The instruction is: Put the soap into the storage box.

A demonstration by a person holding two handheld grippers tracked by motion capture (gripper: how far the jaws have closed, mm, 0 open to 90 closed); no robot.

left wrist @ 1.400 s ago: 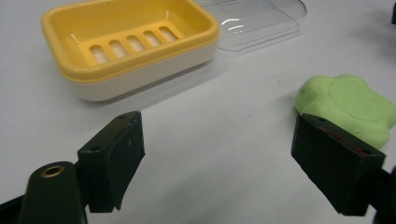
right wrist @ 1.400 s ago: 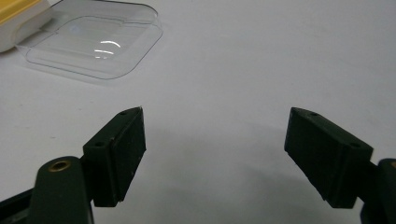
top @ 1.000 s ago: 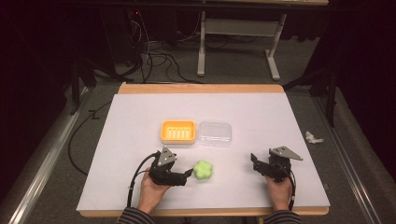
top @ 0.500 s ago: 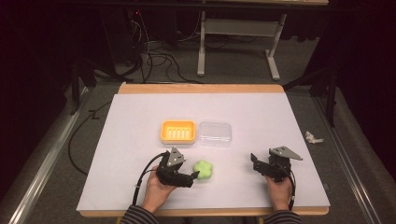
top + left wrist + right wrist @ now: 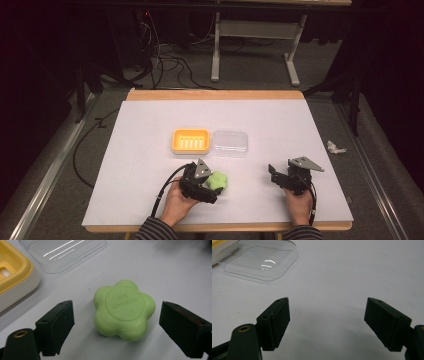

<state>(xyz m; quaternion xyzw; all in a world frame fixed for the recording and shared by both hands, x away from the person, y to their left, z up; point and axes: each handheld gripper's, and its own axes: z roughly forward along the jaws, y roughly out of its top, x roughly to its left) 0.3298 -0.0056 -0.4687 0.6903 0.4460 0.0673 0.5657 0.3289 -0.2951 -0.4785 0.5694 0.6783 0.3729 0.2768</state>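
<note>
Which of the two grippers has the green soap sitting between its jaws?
The left gripper: the green flower-shaped soap lies between its open jaws, not yet touched. The right gripper is open over bare table.

soap – pale green | dish – yellow-orange | lid – clear | tongs – black

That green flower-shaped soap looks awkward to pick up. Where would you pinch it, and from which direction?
Pinch the green soap across its lobed sides, coming in low along the table from the person's side, probably as the left gripper is placed now: open, one jaw on each side, neither touching. It lies flat, stamped face up, so only the sides offer opposing surfaces. Seating the jaws in the dips between lobes should resist slipping.
</note>
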